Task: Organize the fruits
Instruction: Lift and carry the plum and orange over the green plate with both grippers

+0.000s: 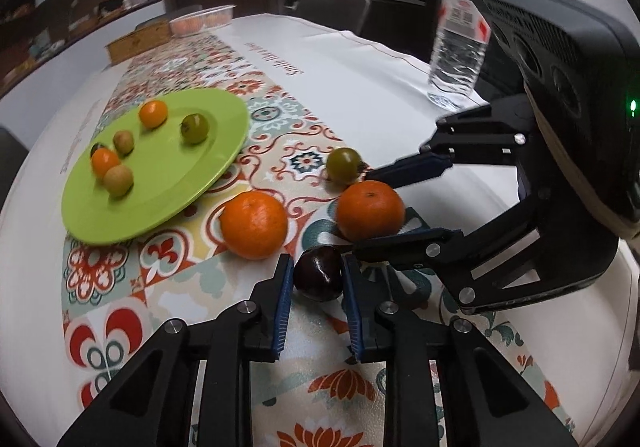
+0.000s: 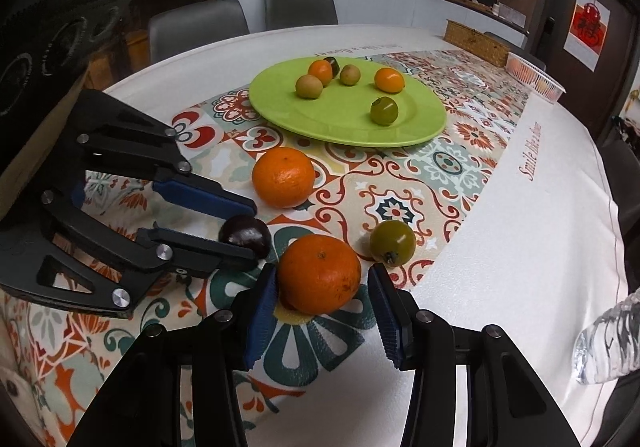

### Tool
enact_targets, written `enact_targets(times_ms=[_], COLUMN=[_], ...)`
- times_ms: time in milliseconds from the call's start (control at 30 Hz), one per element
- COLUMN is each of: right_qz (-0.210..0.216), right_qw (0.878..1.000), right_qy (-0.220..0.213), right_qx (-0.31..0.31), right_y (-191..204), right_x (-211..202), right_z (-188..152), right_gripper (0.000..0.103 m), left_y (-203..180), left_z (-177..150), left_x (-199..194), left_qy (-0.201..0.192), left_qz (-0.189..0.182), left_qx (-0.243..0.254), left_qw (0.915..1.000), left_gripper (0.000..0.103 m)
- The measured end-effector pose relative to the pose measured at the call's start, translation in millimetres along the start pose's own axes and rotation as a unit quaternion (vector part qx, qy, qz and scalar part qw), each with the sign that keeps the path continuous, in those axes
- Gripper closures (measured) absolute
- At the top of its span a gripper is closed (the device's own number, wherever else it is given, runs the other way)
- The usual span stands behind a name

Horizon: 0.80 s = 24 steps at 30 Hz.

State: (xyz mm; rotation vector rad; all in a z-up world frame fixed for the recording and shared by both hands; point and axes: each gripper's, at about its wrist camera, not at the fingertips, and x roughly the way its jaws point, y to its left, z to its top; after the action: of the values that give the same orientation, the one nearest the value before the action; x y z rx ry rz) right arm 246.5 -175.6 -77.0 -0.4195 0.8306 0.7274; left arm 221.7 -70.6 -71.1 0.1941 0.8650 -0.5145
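Down on the patterned surface [image 1: 280, 151], a glossy dark plum [image 1: 319, 273] sits pinched in the left gripper [image 1: 316, 287] jaws; the right gripper [image 2: 322, 311] jaws bracket a mandarin [image 2: 319, 273], pad contact unclear.

An orange [image 2: 283, 176] is sitting between the grippers and the green plate [image 2: 424, 127], blocking the straight way. Open bench [image 1: 360, 87] is lying right of it, up to the water bottle [image 1: 458, 43].
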Motion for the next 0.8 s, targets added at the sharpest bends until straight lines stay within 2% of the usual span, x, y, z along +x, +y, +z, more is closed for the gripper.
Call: enact_targets(times_ms=[67,433,800], right_qz=[0.008,-0.004,-0.018], right_qw=[1.000,0.999,0.996], right_qy=[0.001,-0.015,-0.058], right_qx=[0.007,0.037,0.069], right_y=[-1,4,19], right_x=[2,-11,-43], right_z=[1,1,15], right_gripper=[0.061,0.061,0.061], left_y=[2,3,10], left_z=[-1,-6,-8], left_x=[-1,-20,-67], left_qy=[-0.002,-0.028,-0.075], left_qz=[0.002,0.029,0.050], left_qx=[-0.013,-0.041,-0.081], left_qw=[0.9999,0.9984,0.9926], left_gripper=[0.079,0.079,0.079])
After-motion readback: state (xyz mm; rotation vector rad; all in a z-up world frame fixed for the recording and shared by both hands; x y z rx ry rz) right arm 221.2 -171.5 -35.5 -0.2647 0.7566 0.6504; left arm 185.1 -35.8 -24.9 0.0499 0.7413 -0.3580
